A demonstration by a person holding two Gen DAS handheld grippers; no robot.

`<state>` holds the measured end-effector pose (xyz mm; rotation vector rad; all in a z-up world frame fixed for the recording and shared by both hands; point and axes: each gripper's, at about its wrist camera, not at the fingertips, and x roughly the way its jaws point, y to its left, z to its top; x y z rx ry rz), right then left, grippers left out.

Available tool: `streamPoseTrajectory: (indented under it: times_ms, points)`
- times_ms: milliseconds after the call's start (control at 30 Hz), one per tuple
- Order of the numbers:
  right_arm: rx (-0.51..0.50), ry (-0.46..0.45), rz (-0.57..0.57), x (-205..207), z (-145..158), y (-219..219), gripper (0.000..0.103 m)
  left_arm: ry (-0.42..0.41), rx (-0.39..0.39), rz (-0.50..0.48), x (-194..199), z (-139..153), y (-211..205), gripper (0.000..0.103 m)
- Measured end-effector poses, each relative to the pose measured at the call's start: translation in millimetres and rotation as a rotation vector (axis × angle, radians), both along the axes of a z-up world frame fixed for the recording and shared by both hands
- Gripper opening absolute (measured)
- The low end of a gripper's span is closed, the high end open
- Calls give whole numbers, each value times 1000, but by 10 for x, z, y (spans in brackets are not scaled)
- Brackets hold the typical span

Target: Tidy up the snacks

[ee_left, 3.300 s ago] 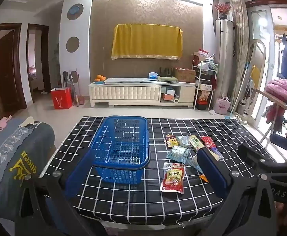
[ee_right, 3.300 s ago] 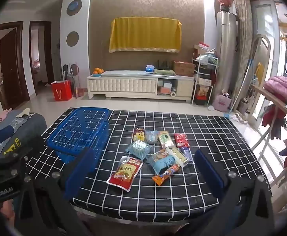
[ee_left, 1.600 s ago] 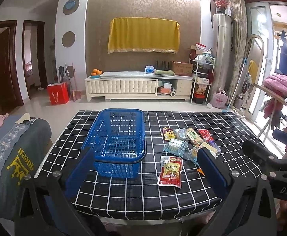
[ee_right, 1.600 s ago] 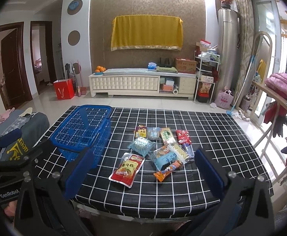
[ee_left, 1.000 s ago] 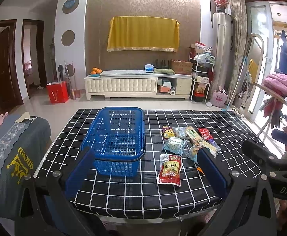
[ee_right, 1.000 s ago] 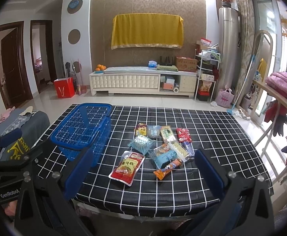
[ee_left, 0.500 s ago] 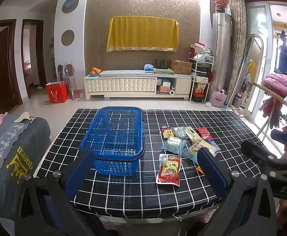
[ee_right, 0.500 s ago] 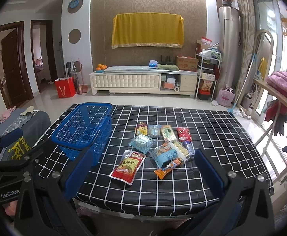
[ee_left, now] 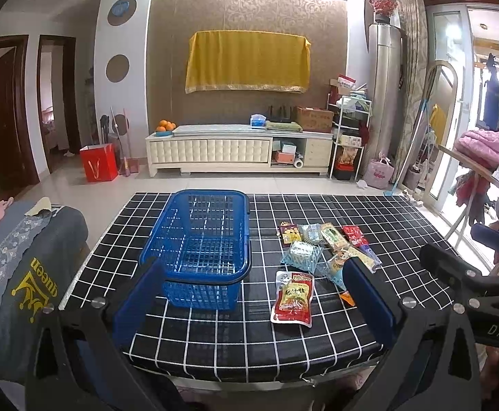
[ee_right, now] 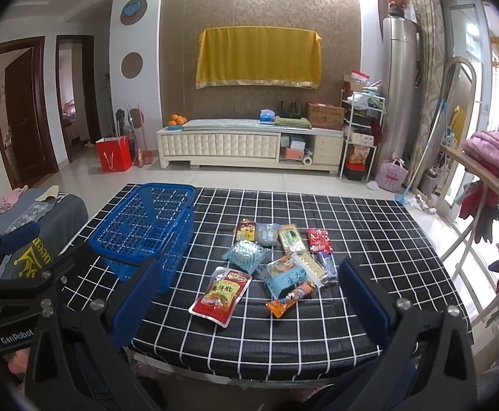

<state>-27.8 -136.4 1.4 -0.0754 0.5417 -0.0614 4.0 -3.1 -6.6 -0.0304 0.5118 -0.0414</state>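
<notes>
- My left gripper (ee_left: 254, 296) hangs wide apart, holding nothing, short of the table (ee_left: 403, 226)
- My right gripper (ee_right: 249, 299) is equally wide and empty
- I see the blue basket (ee_left: 199, 246) left of the snack packets (ee_right: 280, 260), red pouch (ee_right: 220, 293) nearest me

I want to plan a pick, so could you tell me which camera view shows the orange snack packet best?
The right wrist view: the orange snack packet lies fully visible on the table. In the left wrist view only its tip shows beside one finger of the left gripper.
</notes>
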Motion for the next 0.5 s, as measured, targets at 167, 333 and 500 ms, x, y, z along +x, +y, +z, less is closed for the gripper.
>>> streamPoseTrajectory:
  times_ms: [167, 333, 500]
  points:
    - [-25, -30, -13, 75, 97, -21, 103, -6, -42, -32, 84, 79, 29, 103]
    - [31, -40, -6, 223, 127, -161, 103, 3, -22, -46, 264, 164, 11, 103]
    - [72, -15, -34, 413, 31, -361, 103, 42, -3, -79, 500, 153, -110, 103]
